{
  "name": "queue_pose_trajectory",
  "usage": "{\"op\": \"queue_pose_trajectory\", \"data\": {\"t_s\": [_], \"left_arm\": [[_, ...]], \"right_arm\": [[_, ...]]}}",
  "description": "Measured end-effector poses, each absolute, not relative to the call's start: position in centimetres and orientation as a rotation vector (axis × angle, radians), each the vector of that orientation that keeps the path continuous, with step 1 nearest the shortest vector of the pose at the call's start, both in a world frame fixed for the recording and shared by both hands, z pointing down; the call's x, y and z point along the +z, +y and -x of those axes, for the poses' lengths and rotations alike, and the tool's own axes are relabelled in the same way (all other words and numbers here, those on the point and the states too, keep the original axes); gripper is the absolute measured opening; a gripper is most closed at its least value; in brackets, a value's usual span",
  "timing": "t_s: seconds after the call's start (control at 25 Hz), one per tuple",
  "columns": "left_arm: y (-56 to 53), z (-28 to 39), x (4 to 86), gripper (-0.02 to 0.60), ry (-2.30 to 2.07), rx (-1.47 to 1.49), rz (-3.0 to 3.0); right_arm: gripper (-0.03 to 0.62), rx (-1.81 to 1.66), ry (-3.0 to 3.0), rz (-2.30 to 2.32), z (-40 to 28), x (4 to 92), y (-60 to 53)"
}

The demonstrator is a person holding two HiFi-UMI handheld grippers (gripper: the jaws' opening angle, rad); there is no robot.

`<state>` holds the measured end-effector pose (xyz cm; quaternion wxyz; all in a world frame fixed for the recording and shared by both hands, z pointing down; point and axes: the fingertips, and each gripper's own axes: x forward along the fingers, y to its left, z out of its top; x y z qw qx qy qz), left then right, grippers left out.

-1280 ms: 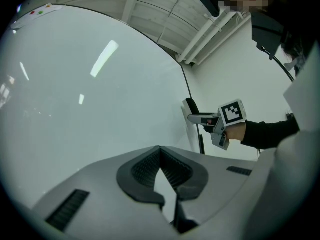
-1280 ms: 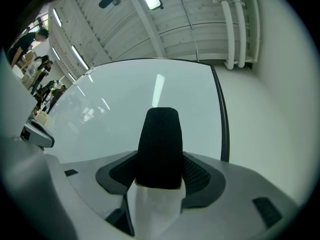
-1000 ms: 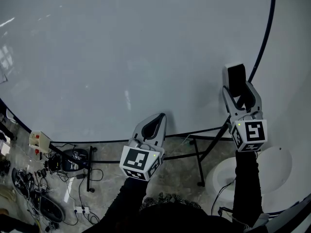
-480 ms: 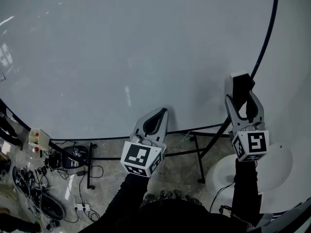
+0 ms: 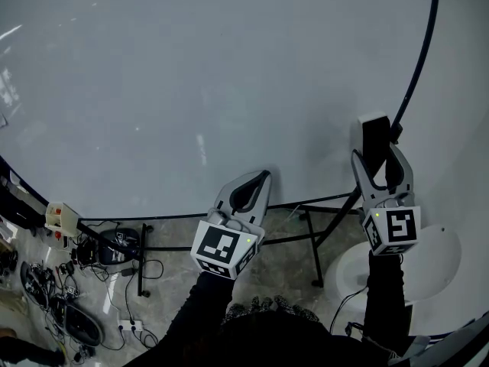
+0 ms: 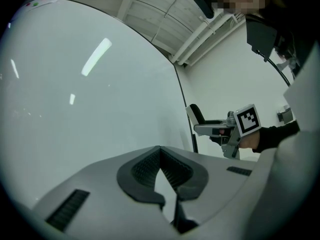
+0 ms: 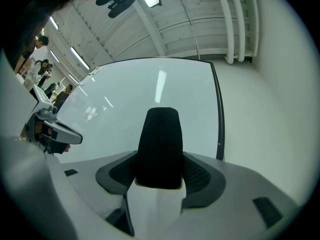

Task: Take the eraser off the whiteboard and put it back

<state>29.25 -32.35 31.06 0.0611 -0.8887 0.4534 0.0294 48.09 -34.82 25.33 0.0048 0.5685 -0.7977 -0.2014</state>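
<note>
I've brought my right gripper (image 5: 377,159) slightly down the whiteboard (image 5: 191,90), the eraser (image 5: 374,138) moving with it

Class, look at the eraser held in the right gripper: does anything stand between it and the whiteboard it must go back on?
Nothing visible does. The right gripper holds the eraser facing bare whiteboard; the left gripper hangs off to one side.

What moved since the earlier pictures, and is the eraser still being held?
The right hand-held gripper, with the eraser clamped in it, came down a little near the right edge of the whiteboard. Nothing was picked up or let go. The left hand-held gripper stayed shut, empty and almost still.
</note>
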Motion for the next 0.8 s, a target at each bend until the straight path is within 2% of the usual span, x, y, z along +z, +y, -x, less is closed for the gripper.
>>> {"op": "queue_pose_trajectory", "data": {"t_s": [0.8], "left_arm": [[-32.6, -27.3, 31.0, 0.006, 1.461, 0.129, 2.676]], "right_arm": [[0.275, -0.634, -2.509, -1.771, -47.0, 24.9, -34.8]]}}
